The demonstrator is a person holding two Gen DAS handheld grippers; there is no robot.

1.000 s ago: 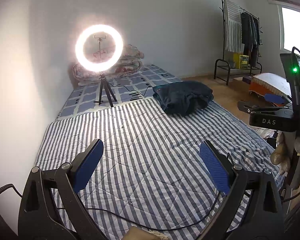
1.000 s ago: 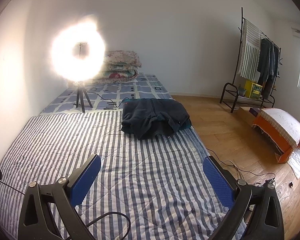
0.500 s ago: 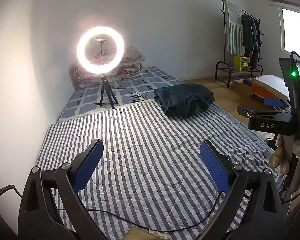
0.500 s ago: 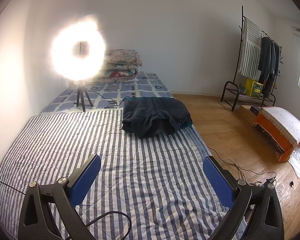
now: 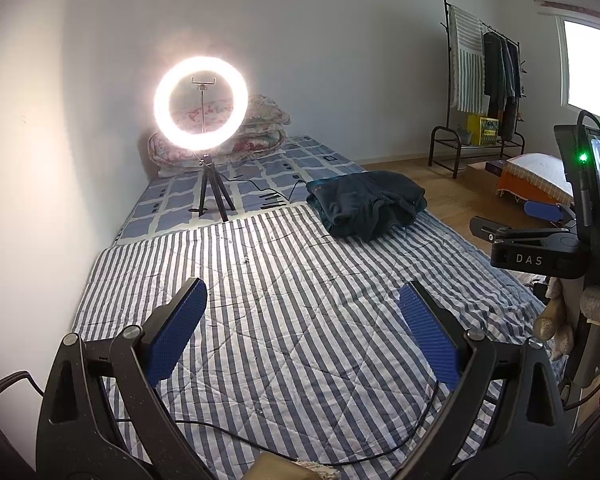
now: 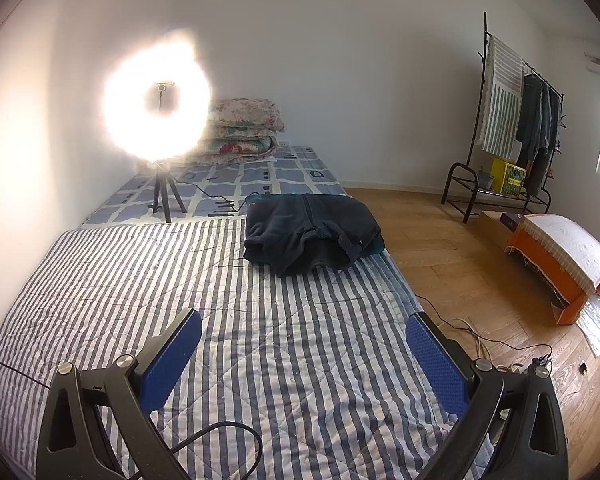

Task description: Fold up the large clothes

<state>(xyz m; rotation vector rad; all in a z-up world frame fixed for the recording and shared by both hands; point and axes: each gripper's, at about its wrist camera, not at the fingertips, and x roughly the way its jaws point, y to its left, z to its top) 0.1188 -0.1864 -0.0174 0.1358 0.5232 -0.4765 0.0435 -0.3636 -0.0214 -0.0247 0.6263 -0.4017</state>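
The striped quilt (image 5: 300,320) fills the lower and middle part of both views, spread flat over the bed so there is a broad, even surface to fold on. Beyond it, toward the upper middle, lies a checked sheet (image 5: 260,176), with a stack of flowered bedding (image 6: 244,128) pushed back against the wall, out of the working area.

The dark garment (image 6: 312,232) sits right of centre in both views, at the far right edge of the quilt. It lies in a loose bundle, partly doubled over itself; whether it is already folded or waiting I cannot tell.

A ring light (image 5: 201,109) on a small tripod stands upper left, on the checked sheet, facing the quilt, probably to light the work.

The left gripper (image 5: 300,336) hovers at the bottom of its view with blue pads spread wide, holding nothing. The right gripper (image 6: 304,360) is likewise spread and empty, well short of the garment. A black cable (image 5: 300,444) trails across the quilt's near edge.
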